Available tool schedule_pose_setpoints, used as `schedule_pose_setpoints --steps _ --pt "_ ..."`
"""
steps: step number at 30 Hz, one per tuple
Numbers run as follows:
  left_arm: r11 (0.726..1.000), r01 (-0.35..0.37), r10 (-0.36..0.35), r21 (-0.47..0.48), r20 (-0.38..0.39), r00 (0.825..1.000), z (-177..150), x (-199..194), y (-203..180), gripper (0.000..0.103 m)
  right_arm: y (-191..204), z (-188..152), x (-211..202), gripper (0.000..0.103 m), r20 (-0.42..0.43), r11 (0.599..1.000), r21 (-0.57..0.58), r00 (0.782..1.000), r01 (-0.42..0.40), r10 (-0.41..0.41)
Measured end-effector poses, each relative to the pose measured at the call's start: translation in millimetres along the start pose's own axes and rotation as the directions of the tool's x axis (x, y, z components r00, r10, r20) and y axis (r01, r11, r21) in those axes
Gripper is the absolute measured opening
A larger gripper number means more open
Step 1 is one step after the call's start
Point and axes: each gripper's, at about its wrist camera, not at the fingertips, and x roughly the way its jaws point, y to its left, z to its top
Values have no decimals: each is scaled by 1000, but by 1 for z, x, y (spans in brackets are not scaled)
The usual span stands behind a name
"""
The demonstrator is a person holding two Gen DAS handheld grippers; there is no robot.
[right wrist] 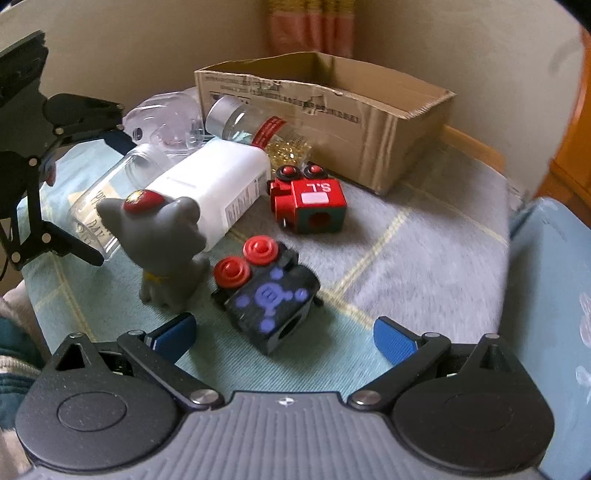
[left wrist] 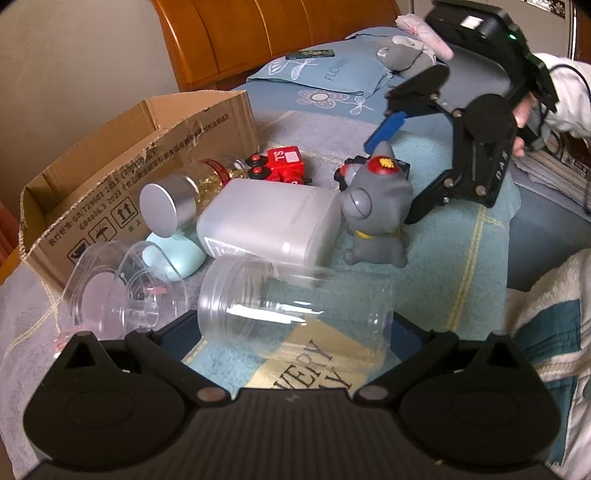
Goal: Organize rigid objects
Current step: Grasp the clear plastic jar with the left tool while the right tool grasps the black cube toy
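Note:
A clear plastic jar (left wrist: 295, 314) lies on its side between the wide-spread fingers of my left gripper (left wrist: 293, 328), which is open. The right wrist view shows that gripper (right wrist: 105, 199) straddling the jar (right wrist: 110, 192). My right gripper (right wrist: 284, 336) is open just short of a black toy car (right wrist: 266, 299) with purple dots and red wheels. In the left wrist view it (left wrist: 389, 181) hovers over the grey cat figurine (left wrist: 376, 214). A white bottle (right wrist: 218, 184), a red toy car (right wrist: 310, 199) and a silver-capped glass bottle (right wrist: 240, 118) lie nearby.
An open cardboard box (right wrist: 332, 110) stands behind the pile on the grey blanket. Clear plastic cups (left wrist: 118, 291) and a mint-green object (left wrist: 173, 258) lie beside it. A blue pillow (left wrist: 325, 81), a plush toy (left wrist: 402, 55) and the wooden headboard (left wrist: 258, 33) are further back.

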Motion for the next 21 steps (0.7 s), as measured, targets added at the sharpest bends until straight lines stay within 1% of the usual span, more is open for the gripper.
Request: schedule_pose_setpoints --steps 5,8,10,11,13,15,21 --pt "1000 2 -2 -2 2 1000 4 3 -2 102 2 12 10 102 -14 997 -66 999 -44 44" --pt "1000 -5 5 -9 -5 1000 4 4 -3 102 4 18 12 97 -5 994 -89 998 -61 61" --pt "1000 -13 13 -12 -8 1000 4 3 -4 102 7 20 9 84 -7 989 -118 996 -85 84" --pt "1000 -18 18 -15 -7 1000 4 2 -4 102 7 20 7 81 -12 988 -123 996 -94 93" --pt "1000 -20 20 -20 -3 1000 3 0 -4 102 11 21 5 71 -18 986 -138 996 -90 89" --pt "999 -23 23 -22 -2 1000 3 -2 -5 102 15 19 2 67 -28 986 -138 995 -96 93" --pt "999 -35 35 -3 1 999 3 -5 -8 102 34 1 -14 66 -65 984 -138 992 -113 105"
